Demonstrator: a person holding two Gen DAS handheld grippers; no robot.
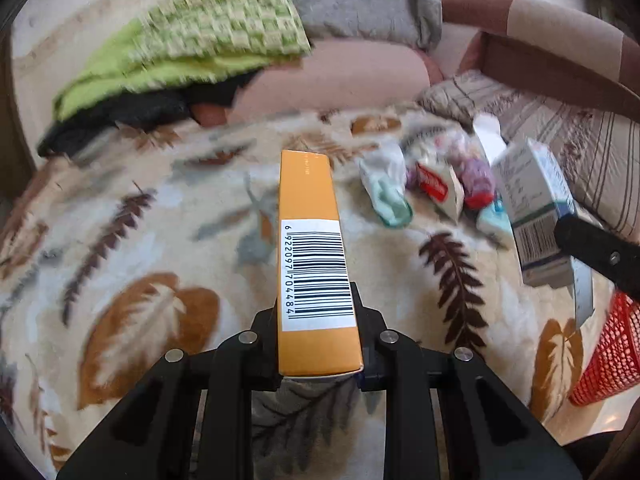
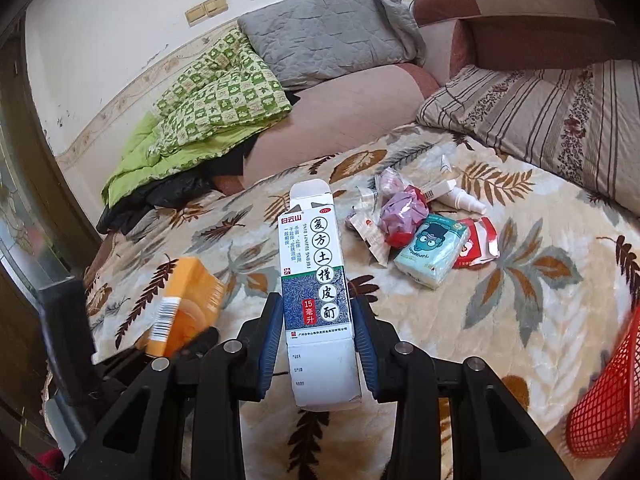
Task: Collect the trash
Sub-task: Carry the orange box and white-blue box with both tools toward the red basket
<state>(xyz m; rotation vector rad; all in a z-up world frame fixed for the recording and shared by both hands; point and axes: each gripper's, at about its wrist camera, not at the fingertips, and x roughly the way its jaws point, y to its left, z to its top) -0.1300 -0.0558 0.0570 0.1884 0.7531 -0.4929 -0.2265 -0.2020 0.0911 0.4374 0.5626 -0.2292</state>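
Note:
My left gripper [image 1: 316,336] is shut on a long orange box [image 1: 310,240] with a barcode, held above the leaf-patterned blanket [image 1: 160,240]. The same orange box [image 2: 188,300] shows at the left in the right wrist view. My right gripper [image 2: 318,340] is shut on a white and blue medicine box [image 2: 316,280] with its top flap open; that medicine box [image 1: 532,208] appears at the right in the left wrist view. A pile of trash lies on the blanket: a tissue pack [image 2: 432,252], a red wrapper [image 2: 478,246], crumpled purple plastic [image 2: 402,210] and a white spray bottle [image 2: 466,200].
A red mesh basket [image 2: 604,408] stands at the lower right edge of the bed, also seen as the red basket [image 1: 608,356]. A green quilt [image 2: 208,100], grey pillow [image 2: 332,28] and striped pillow [image 2: 540,116] lie at the far side near the wall.

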